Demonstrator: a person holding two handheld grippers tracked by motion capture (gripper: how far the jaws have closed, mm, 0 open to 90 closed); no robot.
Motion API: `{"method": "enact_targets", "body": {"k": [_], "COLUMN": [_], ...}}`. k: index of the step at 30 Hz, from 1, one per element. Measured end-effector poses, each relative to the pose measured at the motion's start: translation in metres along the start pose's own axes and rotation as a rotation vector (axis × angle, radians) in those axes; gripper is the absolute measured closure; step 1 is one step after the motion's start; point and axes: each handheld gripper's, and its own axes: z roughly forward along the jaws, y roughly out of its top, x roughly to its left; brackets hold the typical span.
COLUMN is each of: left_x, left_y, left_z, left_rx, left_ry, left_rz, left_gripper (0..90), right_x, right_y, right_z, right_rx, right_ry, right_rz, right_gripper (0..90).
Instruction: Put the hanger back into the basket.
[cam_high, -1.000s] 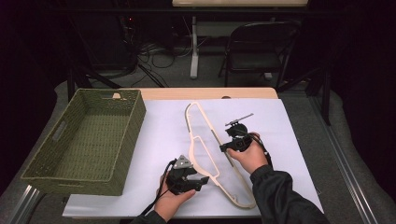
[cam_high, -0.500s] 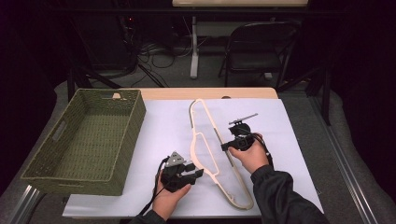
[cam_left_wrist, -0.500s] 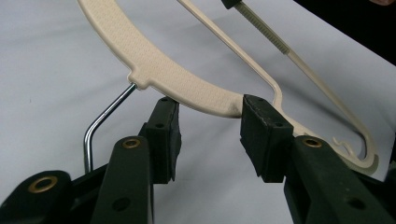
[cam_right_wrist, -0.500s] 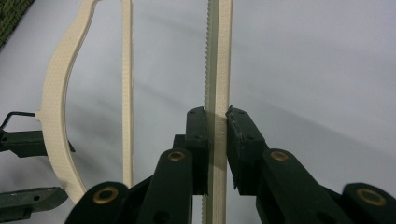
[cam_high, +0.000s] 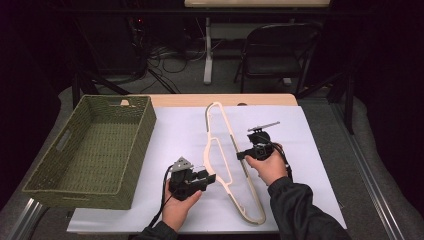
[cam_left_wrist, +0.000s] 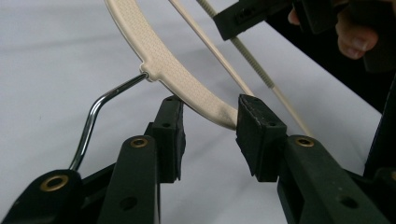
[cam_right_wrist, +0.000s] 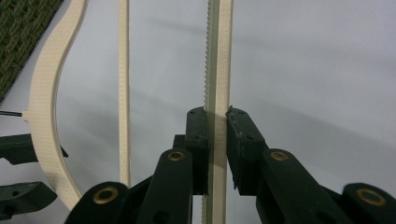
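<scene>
Clamped on the notched lower bar of the cream hanger (cam_high: 227, 160) is the right gripper (cam_right_wrist: 215, 122), its pads pressed flat against both faces of the bar. Around the curved shoulder arm, just beside the chrome hook (cam_left_wrist: 100, 109), the left gripper (cam_left_wrist: 210, 135) has just been closing; the arm is bracketed by the jaws, one pad touching or nearly touching it and the other standing off, so no firm grip is judged to be made yet. The hanger is seen on the white table cover (cam_high: 310, 165), partly lifted at the held bar, between the two hands and well apart from the green woven basket (cam_high: 95, 150).

It is judged light, thin and stiff, though long enough to flex and pivot if held at one point. Smooth plastic may slip; the toothed bar and the textured shoulder are the better places to be gripped, the thin middle rail the worse.
</scene>
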Motion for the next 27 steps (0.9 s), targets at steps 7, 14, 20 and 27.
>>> {"method": "enact_targets", "body": {"k": [7,14,20,27], "left_x": [0.0,0.002,0.002,0.001], "left_y": [0.008,0.018,0.021,0.021], "left_z": [-0.004,-0.008,-0.007,-0.002], "left_rx": [-0.027,-0.031,-0.055,-0.077], "left_ry": [-0.002,-0.032,-0.037,-0.053], "left_rz": [-0.009,-0.029,-0.061,-0.104], "left_gripper": [66.2,69.6,69.9,70.8], "right_x": [-0.004,-0.006,-0.006,-0.004], "right_y": [0.0,-0.001,0.0,0.0], "right_z": [0.001,0.002,-0.001,0.0], "right_rx": [-0.018,-0.042,-0.055,-0.061], "right_ry": [0.015,0.034,0.037,0.049], "right_rz": [0.036,0.074,0.082,0.08], "right_gripper": [78.9,78.8,78.8,78.9]}}
